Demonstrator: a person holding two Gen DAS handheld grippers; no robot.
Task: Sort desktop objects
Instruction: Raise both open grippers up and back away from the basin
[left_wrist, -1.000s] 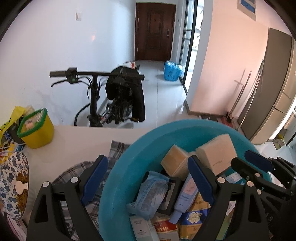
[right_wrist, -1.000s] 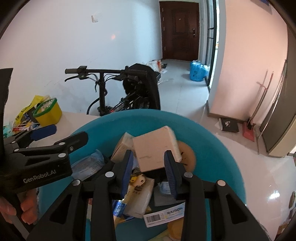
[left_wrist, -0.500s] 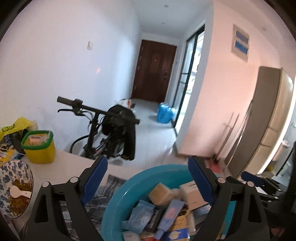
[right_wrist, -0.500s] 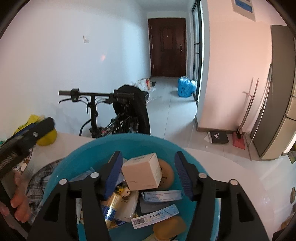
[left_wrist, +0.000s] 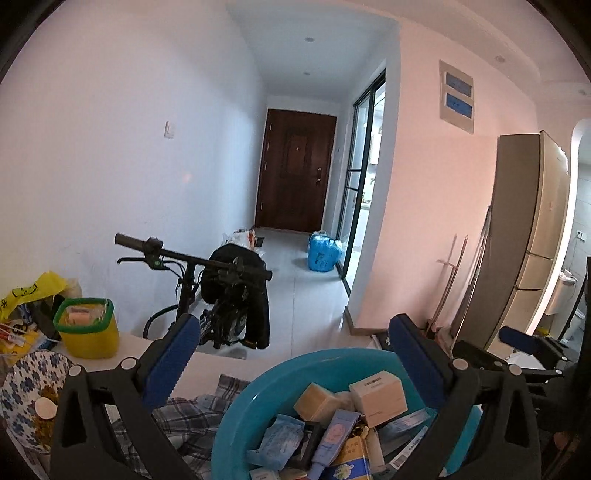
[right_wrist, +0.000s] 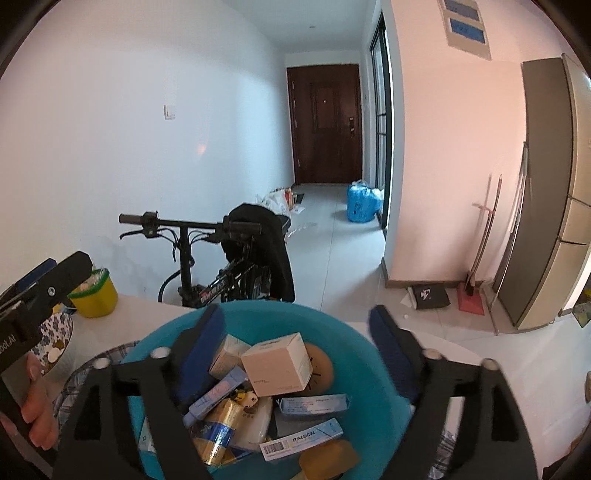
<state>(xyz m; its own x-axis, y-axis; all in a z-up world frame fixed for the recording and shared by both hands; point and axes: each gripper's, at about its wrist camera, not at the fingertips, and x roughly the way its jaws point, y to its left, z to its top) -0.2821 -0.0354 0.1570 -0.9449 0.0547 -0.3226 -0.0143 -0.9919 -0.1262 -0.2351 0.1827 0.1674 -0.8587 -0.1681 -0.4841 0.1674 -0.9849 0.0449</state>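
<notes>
Both tools hang above the teal basin (right_wrist: 354, 343) of boxes and tubes: the left tool (left_wrist: 295, 362) and right tool (right_wrist: 295, 345) are opening, nothing between their jaws.

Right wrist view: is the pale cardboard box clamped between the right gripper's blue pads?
No. The pale cardboard box rests on the pile in the teal plastic basin, with the right gripper opening and clear of it.

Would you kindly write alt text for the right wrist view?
The right gripper, jaws opening and empty, hangs over a teal basin heaped with small boxes, tubes and packets, a beige box on top. Behind stand a bicycle and a hallway with a dark door.
</notes>
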